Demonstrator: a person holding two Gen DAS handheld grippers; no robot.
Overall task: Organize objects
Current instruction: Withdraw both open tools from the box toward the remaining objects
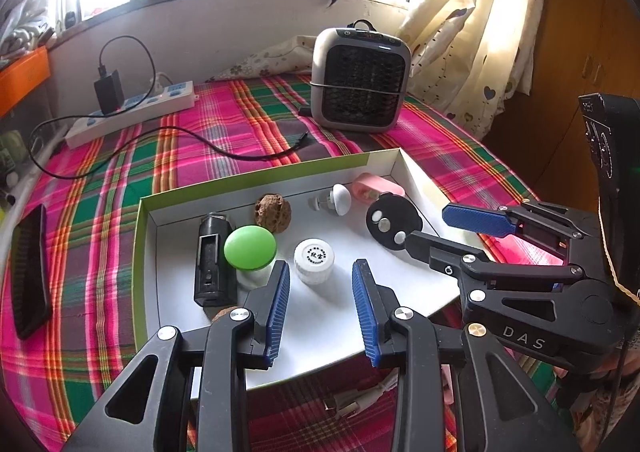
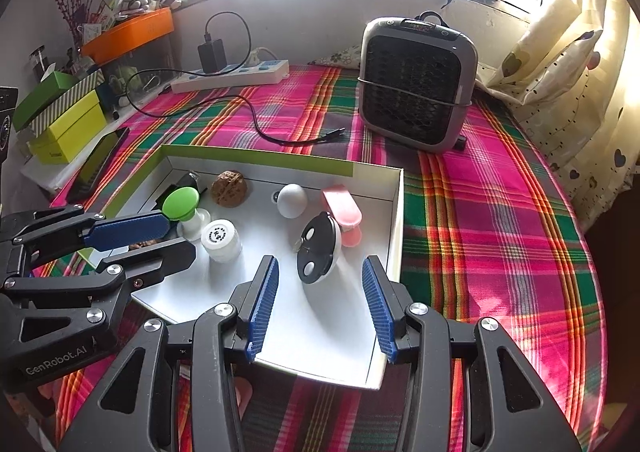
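Observation:
A shallow white box with a green rim (image 1: 138, 252) (image 2: 394, 236) lies on the plaid cloth. In it are a black device (image 1: 212, 260), a green-capped bottle (image 1: 250, 250) (image 2: 182, 204), a walnut (image 1: 273, 212) (image 2: 229, 188), a white jar (image 1: 314, 260) (image 2: 221, 240), a white knob (image 1: 340, 199) (image 2: 292, 200), a pink case (image 1: 378, 188) (image 2: 342, 206) and a black round disc (image 1: 392, 222) (image 2: 318, 252). My left gripper (image 1: 322, 312) (image 2: 156, 238) is open just before the white jar. My right gripper (image 2: 318, 308) (image 1: 452, 228) is open, with the disc just ahead of its fingers.
A grey heater (image 1: 360, 80) (image 2: 416, 84) stands at the back. A white power strip (image 1: 132, 112) (image 2: 232, 78) with charger and a loose cable (image 1: 224, 150) lie behind the box. A black phone (image 1: 28, 272) lies at the left. Boxes (image 2: 64, 120) stack at the left edge.

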